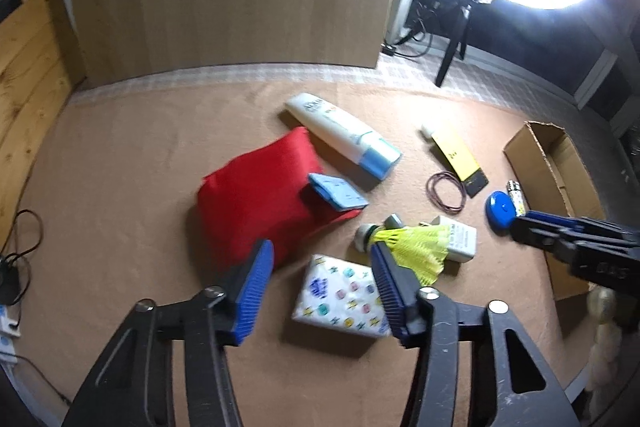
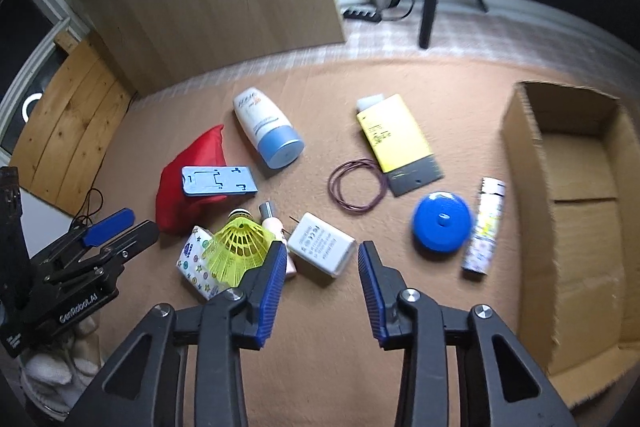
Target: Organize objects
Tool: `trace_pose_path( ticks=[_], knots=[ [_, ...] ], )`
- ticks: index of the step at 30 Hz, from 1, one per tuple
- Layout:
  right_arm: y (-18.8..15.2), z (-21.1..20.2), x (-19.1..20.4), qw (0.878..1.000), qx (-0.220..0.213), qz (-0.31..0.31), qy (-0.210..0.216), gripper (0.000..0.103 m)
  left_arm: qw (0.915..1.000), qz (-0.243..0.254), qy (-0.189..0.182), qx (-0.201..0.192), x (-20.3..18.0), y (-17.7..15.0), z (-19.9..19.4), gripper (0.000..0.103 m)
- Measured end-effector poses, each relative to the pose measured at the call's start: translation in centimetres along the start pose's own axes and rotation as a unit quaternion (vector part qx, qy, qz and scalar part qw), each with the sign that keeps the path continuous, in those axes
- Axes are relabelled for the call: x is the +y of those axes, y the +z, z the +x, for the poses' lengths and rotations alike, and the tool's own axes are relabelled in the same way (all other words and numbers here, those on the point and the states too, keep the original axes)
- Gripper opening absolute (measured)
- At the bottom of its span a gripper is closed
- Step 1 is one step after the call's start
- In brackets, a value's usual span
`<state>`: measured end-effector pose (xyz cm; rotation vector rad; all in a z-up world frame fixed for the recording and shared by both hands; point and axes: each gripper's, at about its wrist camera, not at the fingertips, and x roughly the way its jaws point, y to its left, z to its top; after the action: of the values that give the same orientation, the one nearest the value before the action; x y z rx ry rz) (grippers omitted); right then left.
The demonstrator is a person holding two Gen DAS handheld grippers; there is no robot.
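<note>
Approach step: the left gripper hangs part-open over the tissue pack, the right gripper, empty, over the white charger (cardboard box beside); next, descend and clamp.

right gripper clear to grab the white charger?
Probably yes. The right gripper is open with the charger straight ahead between its fingers. The shuttlecock crowds the left finger, but nothing lies on the charger.

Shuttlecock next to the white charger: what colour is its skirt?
Neon yellow; the shuttlecock shows best in the right wrist view, beside the white charger.
</note>
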<state>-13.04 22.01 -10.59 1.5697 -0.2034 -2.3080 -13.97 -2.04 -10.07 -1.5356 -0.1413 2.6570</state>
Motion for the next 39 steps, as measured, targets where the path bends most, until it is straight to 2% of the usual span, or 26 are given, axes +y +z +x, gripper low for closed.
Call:
trace_pose_path(
  ticks=[6,9,11,16,23,28,33,39],
  knots=[
    [2.3,3.3,0.1,0.999,0.034,0.0,0.014,0.032,0.9992,0.021,-0.028,0.018,-2.0,1.8,2.4,0.043],
    [3.3,4.8,-0.1,0.998,0.054,0.004,0.022,0.032,0.9986,0.017,-0.041,0.029,-2.6,2.6,3.9,0.038],
    [3.7,5.8,-0.1,0.998,0.066,0.001,0.025,0.031,0.9991,0.026,-0.031,0.011,-3.1,3.2,4.0,0.038],
    [3.9,7.6,-0.1,0.996,0.084,-0.007,0.02,0.028,0.9985,0.033,-0.043,0.009,-3.5,4.2,3.9,0.037],
    [3.7,8.5,-0.1,0.995,0.096,-0.018,0.02,0.028,0.9963,0.013,-0.082,0.023,-2.8,4.3,3.9,0.034],
    [3.2,8.5,-0.7,0.995,0.099,-0.013,0.028,0.028,0.9939,0.023,-0.099,0.042,-4.1,4.9,5.3,0.034],
    [2.5,8.1,-0.6,0.994,0.104,-0.027,0.024,0.028,0.9916,0.057,-0.1,0.06,-6.2,5.2,7.3,0.032],
    [1.5,7.0,-1.7,0.994,0.107,-0.03,0.012,0.028,0.9899,0.067,-0.083,0.094,-6.9,5.1,10.2,0.029]
  ],
)
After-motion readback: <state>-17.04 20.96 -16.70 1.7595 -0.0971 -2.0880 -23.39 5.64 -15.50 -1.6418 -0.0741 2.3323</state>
